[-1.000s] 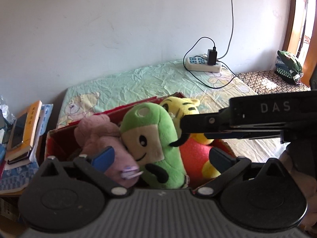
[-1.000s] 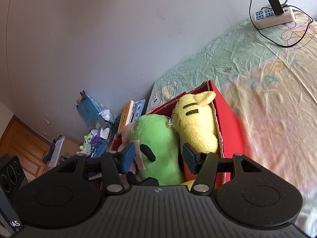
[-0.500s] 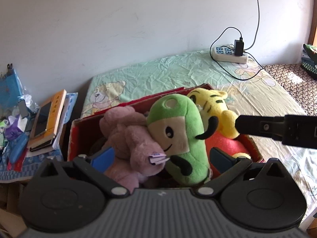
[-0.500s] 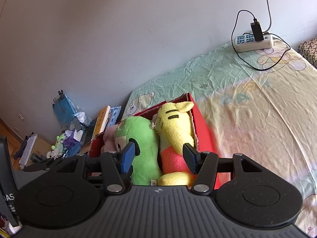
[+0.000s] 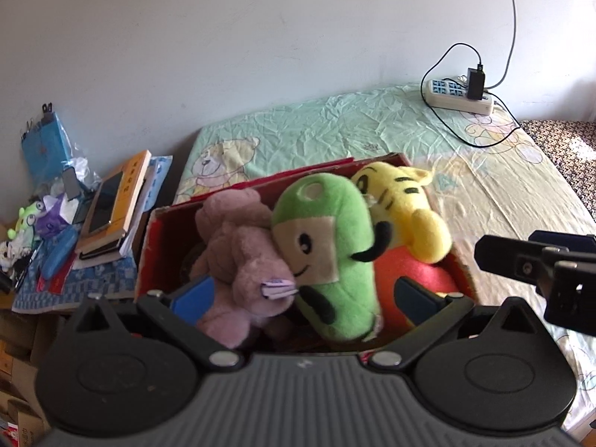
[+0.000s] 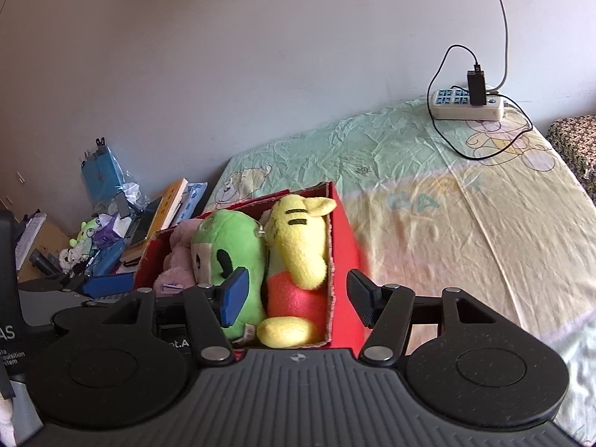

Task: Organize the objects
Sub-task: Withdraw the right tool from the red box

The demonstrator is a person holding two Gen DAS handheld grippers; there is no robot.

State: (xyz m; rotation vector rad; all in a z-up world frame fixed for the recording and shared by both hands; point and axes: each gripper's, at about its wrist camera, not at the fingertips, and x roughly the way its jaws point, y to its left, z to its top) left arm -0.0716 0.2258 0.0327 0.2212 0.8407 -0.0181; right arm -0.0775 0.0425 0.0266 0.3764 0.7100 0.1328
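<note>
Fuzzy plush green toy (image 5: 331, 257), cardboard red box (image 6: 344, 231), wrinkled cloth bedsheet (image 6: 447, 205).

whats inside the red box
Three plush toys fill the red box: a pink one, a green one and a yellow tiger in a row. Whatever lies beneath them is covered.

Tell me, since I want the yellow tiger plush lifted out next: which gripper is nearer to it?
Right. The right gripper, open, hangs directly over the yellow tiger plush in the red box. The left gripper, open, frames the pink and green plushes beside it.
</note>
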